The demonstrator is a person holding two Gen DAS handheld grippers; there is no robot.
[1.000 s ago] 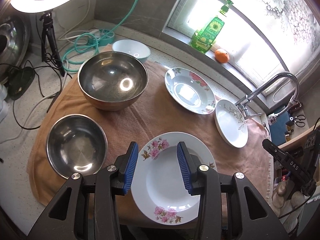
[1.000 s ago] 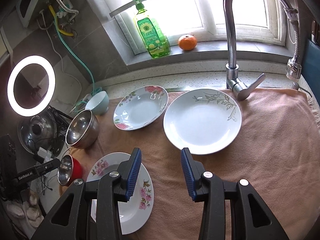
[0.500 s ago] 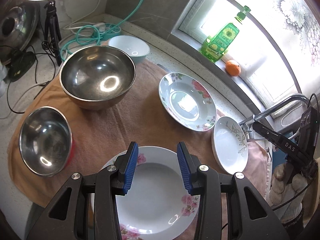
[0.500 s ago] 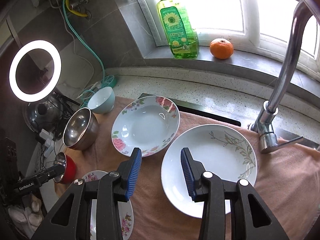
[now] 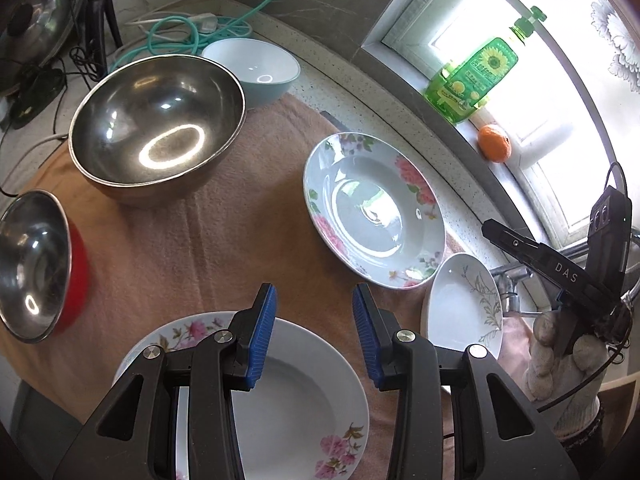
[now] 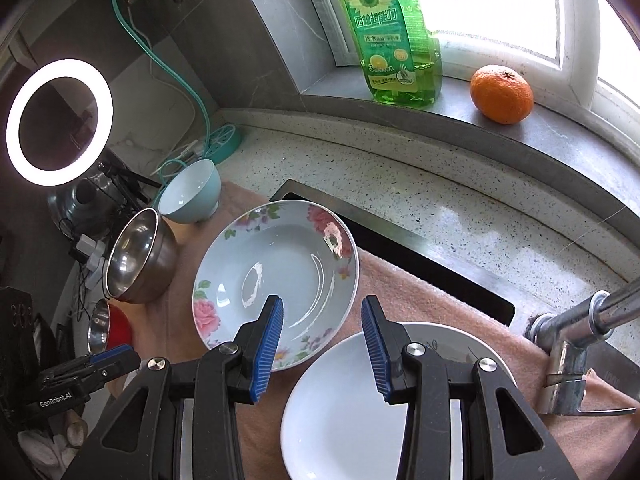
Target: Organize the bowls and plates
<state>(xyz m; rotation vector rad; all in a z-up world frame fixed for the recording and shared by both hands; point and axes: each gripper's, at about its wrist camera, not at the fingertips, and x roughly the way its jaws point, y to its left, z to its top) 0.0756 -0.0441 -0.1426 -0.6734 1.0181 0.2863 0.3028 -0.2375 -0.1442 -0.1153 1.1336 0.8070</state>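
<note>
On a tan cloth [image 5: 168,248] lie three plates and several bowls. My left gripper [image 5: 314,332] hangs open above the far rim of a white flowered plate [image 5: 296,412], nothing between its blue pads. My right gripper [image 6: 322,344] is open too, over the gap between a pale blue flowered plate [image 6: 276,276] and a white leaf-patterned plate [image 6: 344,412]. That blue plate [image 5: 372,208] and the leaf plate [image 5: 460,308] also show in the left wrist view. A large steel bowl [image 5: 156,128], a red-sided steel bowl [image 5: 36,264] and a light blue bowl [image 5: 256,68] stand at the left.
A chrome faucet [image 6: 576,344] rises at the right by the dark sink gap [image 6: 400,256]. A green soap bottle [image 6: 392,32] and an orange [image 6: 502,94] sit on the windowsill. A ring light [image 6: 60,120], cables and a pot lid crowd the far left.
Both grippers have moved forward and lower over the cloth, toward the windowsill. The right one left the leaf plate's near side and now hangs at the blue flowered plate's edge. Jaws unchanged.
</note>
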